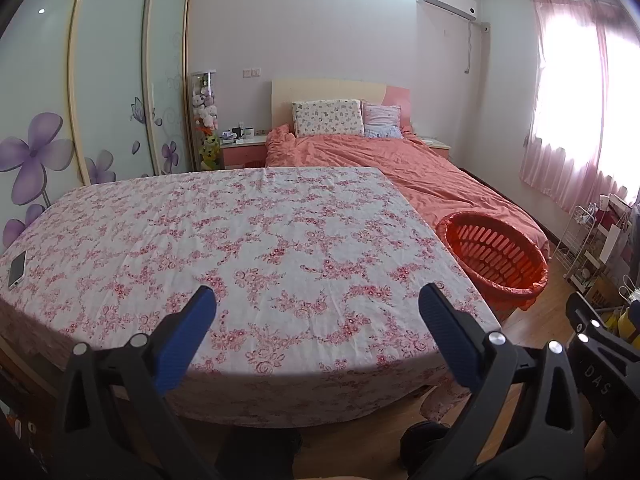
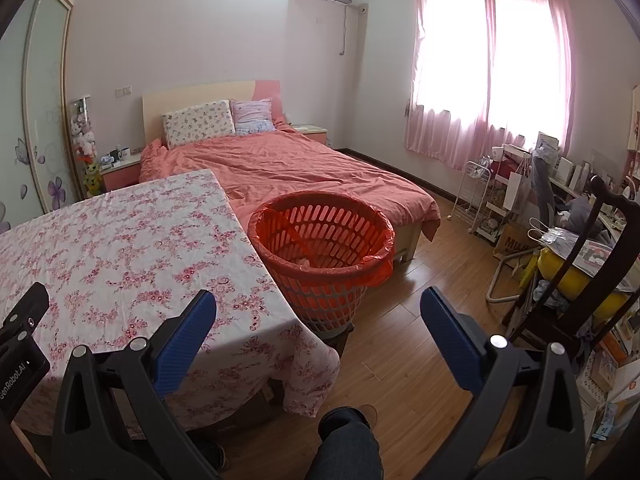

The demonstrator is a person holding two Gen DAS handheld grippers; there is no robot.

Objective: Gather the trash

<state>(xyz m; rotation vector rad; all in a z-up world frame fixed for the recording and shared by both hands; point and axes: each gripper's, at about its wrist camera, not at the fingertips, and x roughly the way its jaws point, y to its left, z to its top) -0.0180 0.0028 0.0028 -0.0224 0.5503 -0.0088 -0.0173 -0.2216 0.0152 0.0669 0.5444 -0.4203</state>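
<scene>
Left gripper: fingers spread wide with nothing between them, held above the near edge of the table.
Right gripper: fingers likewise wide apart and empty, held over the table's near right corner and the wooden floor.
Blue pads: line the inner face of each finger; both clean of any load.
Table: covered by a white cloth with a pink flower print, ahead of and below both grippers; no trash can be made out on it.
Basket: orange, slotted wall, lined with an orange bag, just ahead of the right gripper and beside the table's right edge; a pale scrap lies at its bottom, too small to identify.
Phone: flat on the cloth, far to the left of the left gripper.
Bed: beyond the table and basket, with a salmon cover.
Person's leg: below the right gripper, foot on the floor.
</scene>
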